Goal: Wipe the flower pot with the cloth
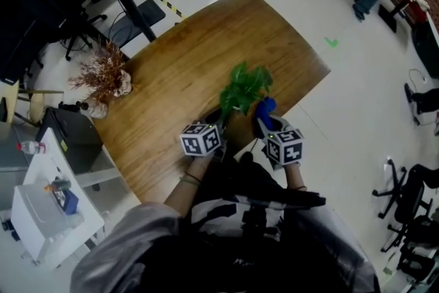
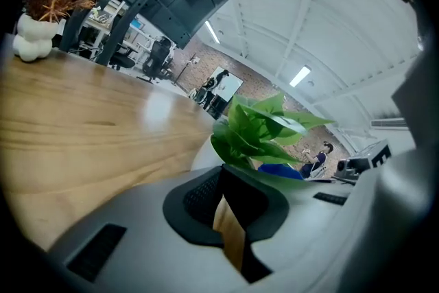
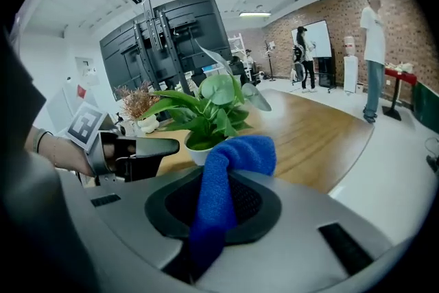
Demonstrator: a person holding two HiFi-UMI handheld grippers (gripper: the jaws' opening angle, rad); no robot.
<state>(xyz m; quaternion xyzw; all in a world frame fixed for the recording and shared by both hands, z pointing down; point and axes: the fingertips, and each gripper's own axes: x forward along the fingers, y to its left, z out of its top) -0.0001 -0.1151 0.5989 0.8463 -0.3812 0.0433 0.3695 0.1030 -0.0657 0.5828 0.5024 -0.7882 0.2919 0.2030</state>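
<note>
A white flower pot (image 3: 197, 154) with a leafy green plant (image 1: 244, 88) stands near the front edge of the wooden table (image 1: 178, 72). In the head view the leaves hide the pot. My right gripper (image 3: 212, 211) is shut on a blue cloth (image 3: 223, 178), which hangs over its jaws just to the right of the pot. The cloth (image 1: 265, 107) sits beside the plant. My left gripper (image 2: 230, 197) is shut with nothing in it, close to the pot's (image 2: 200, 156) left side. Its dark fingers (image 3: 140, 148) point at the pot.
A dried plant in a white vase (image 1: 104, 77) stands at the table's far left corner. A white cart (image 1: 48, 213) is left of the table and black chairs (image 1: 411, 216) to the right. A person (image 3: 374, 51) stands far off.
</note>
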